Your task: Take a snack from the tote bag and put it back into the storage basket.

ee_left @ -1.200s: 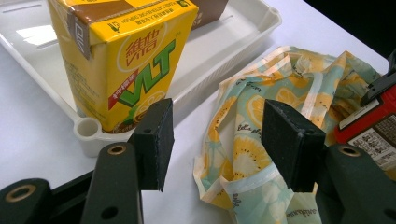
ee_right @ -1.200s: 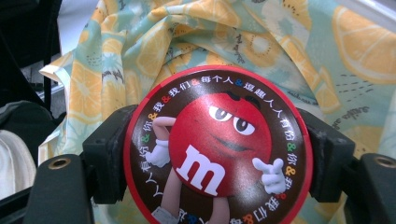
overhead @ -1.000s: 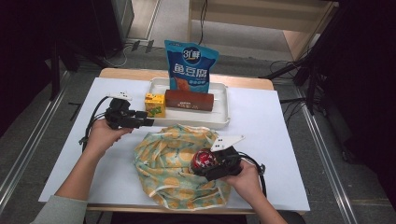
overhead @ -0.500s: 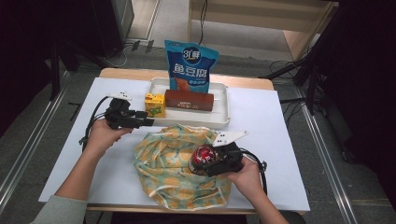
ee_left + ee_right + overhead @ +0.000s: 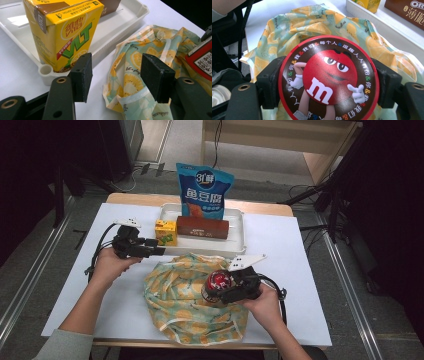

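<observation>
My right tongs [image 5: 325,82] grip a round red-lidded M&M's candy tin [image 5: 328,78] above the lemon-print fabric bag [image 5: 187,292] on the bench. My left tongs [image 5: 120,71] gape empty beside the yellow drink carton [image 5: 62,30] in the white plastic tray [image 5: 235,245].

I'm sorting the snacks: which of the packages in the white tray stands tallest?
The blue pouch at the tray's far edge stands upright, towering over the yellow drink carton and the brown box lying flat.
</observation>
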A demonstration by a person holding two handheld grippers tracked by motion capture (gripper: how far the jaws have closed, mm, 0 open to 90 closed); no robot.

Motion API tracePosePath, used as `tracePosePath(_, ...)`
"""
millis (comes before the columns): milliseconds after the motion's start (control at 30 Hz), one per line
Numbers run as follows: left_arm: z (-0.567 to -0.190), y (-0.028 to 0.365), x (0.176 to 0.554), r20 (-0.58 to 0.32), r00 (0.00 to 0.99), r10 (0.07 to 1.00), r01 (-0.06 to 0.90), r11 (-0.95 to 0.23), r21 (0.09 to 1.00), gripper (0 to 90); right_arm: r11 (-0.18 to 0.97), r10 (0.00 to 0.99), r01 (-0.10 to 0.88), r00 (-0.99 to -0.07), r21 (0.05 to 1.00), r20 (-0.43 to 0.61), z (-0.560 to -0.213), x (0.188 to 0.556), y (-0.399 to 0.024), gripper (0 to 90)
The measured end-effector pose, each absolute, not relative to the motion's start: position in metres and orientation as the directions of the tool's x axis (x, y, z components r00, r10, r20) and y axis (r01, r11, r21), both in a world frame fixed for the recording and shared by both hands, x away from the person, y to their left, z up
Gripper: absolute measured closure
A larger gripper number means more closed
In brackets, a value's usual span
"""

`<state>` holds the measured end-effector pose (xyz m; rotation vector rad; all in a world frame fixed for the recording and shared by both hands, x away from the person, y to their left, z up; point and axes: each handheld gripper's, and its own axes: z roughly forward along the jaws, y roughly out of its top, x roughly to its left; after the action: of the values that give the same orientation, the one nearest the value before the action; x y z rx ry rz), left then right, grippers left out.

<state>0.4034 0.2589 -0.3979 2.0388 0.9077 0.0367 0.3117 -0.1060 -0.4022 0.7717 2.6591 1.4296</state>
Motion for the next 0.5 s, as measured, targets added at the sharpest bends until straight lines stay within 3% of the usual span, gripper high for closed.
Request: tracePosePath(500, -0.398, 0.259, 0.403, -0.297, 0.734, 0.611, 0.586, -0.348, 0.732, 43.3, 0.449, 0.455, 0.431, -0.864, 0.782, 0.216, -0.392, 0.322, -0.106, 24.8)
